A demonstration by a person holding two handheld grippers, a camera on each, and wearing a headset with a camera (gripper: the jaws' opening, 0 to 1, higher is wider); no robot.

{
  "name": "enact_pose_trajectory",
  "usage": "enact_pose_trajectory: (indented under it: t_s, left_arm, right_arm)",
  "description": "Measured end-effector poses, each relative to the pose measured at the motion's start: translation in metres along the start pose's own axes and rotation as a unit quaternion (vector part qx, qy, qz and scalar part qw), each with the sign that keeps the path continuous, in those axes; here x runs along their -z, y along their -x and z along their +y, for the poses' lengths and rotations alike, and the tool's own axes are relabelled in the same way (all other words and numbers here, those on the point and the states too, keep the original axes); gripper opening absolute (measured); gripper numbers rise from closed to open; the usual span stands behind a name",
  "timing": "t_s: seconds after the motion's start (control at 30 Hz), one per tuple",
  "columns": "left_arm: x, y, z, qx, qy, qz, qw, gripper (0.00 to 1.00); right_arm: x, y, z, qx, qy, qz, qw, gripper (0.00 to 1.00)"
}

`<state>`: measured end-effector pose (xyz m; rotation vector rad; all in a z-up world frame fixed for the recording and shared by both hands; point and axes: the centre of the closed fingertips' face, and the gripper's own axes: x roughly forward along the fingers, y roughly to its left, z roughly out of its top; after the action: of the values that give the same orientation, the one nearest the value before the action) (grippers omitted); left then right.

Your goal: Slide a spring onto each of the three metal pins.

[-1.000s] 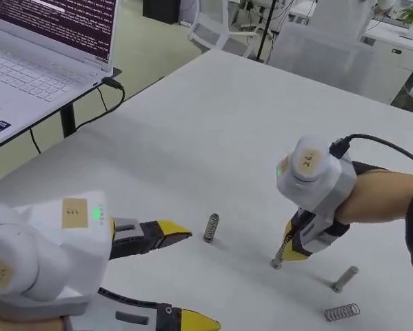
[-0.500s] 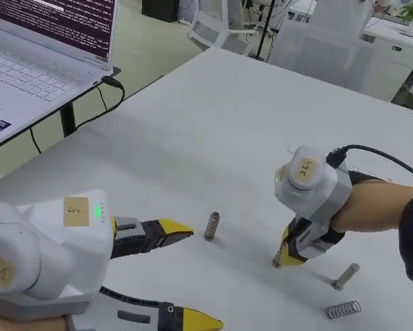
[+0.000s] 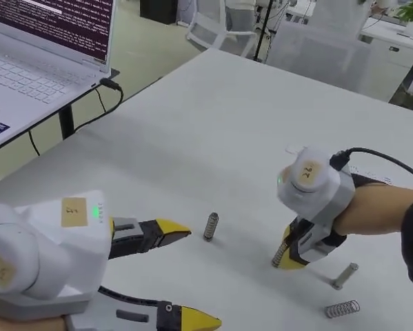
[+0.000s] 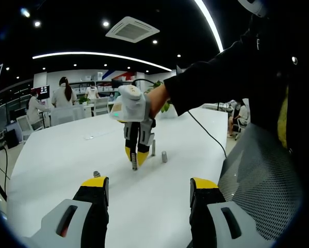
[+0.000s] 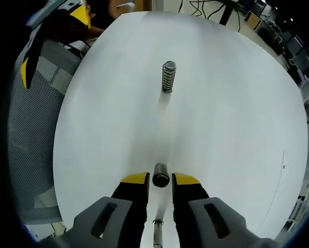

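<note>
Right tool point(image 5: 160, 179) clamps spring point(image 5: 160, 174); left tool point(image 4: 149, 182) jaws spread

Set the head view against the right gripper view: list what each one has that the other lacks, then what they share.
Head view's own: the laptop, a bare pin and a loose spring near it. Right gripper view's own: a mesh chair beside the table, and an end-on look at the held spring between the jaws. Shared: the white table, the spring-fitted pin standing upright, the right gripper shut on the held spring, and the open left gripper.
</note>
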<state>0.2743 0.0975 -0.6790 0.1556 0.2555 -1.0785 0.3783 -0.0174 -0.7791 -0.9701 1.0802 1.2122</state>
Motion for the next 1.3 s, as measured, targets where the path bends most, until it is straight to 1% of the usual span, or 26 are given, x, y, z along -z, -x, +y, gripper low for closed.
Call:
enact_pose_trajectory:
  t_s: [0.07, 0.13, 0.2, 0.27, 0.37, 0.43, 0.57, 0.63, 0.67, 0.77, 0.87, 0.9, 1.03, 1.17, 1.3]
  left_arm:
    - [0.0, 0.0, 0.0, 0.0, -0.001, 0.001, 1.0, 0.6]
    - [0.0, 0.0, 0.001, 0.0, -0.002, 0.003, 1.0, 0.6]
    - [0.0, 0.0, 0.001, 0.002, -0.002, 0.004, 1.0, 0.59]
    - [-0.003, -0.001, 0.0, 0.003, -0.006, 0.005, 1.0, 0.59]
    - [-0.004, -0.002, 0.002, 0.005, -0.009, 0.005, 0.9999, 0.59]
    - [-0.004, -0.002, 0.003, 0.006, -0.012, 0.008, 0.9999, 0.59]
    - [-0.009, -0.001, 0.006, 0.006, -0.016, 0.008, 0.9998, 0.59]
    - [-0.012, -0.001, 0.008, 0.006, -0.019, 0.007, 0.9998, 0.59]
    - [-0.014, -0.002, 0.008, 0.007, -0.02, 0.006, 0.9997, 0.59]
    - [-0.021, -0.006, 0.007, 0.012, -0.023, 0.003, 0.9997, 0.59]
    - [-0.023, -0.01, 0.004, 0.017, -0.026, 0.004, 0.9995, 0.59]
    - [-0.024, -0.012, 0.003, 0.02, -0.026, 0.004, 0.9995, 0.59]
    - [-0.028, -0.017, -0.002, 0.03, -0.028, 0.005, 0.9991, 0.59]
    - [-0.031, -0.022, -0.008, 0.04, -0.032, 0.01, 0.9986, 0.58]
    - [-0.037, -0.025, -0.01, 0.046, -0.037, 0.012, 0.9982, 0.58]
  right_arm:
    - [-0.002, 0.003, -0.002, 0.005, -0.011, -0.014, 0.9998, 0.17]
    - [0.0, 0.009, -0.002, 0.013, -0.01, -0.019, 0.9997, 0.18]
    - [-0.001, 0.015, -0.002, 0.019, -0.017, -0.031, 0.9992, 0.19]
    - [-0.002, 0.023, -0.001, 0.024, -0.03, -0.049, 0.998, 0.2]
    - [-0.002, 0.034, 0.0, 0.035, -0.034, -0.066, 0.9966, 0.2]
    - [-0.003, 0.042, 0.001, 0.042, -0.041, -0.081, 0.9949, 0.2]
    - [-0.005, 0.056, 0.006, 0.055, -0.05, -0.109, 0.9912, 0.2]
    - [-0.004, 0.062, 0.008, 0.058, -0.052, -0.115, 0.9903, 0.2]
    - [-0.005, 0.066, 0.01, 0.061, -0.055, -0.122, 0.9891, 0.21]
    - [-0.005, 0.078, 0.015, 0.067, -0.061, -0.139, 0.9861, 0.21]
    - [-0.004, 0.087, 0.018, 0.072, -0.067, -0.154, 0.9831, 0.21]
    - [-0.004, 0.091, 0.02, 0.072, -0.072, -0.163, 0.9815, 0.2]
    - [0.003, 0.104, 0.027, 0.081, -0.075, -0.173, 0.9787, 0.2]
    - [0.011, 0.116, 0.038, 0.089, -0.084, -0.188, 0.9746, 0.2]
    - [0.023, 0.121, 0.047, 0.095, -0.092, -0.192, 0.9726, 0.2]
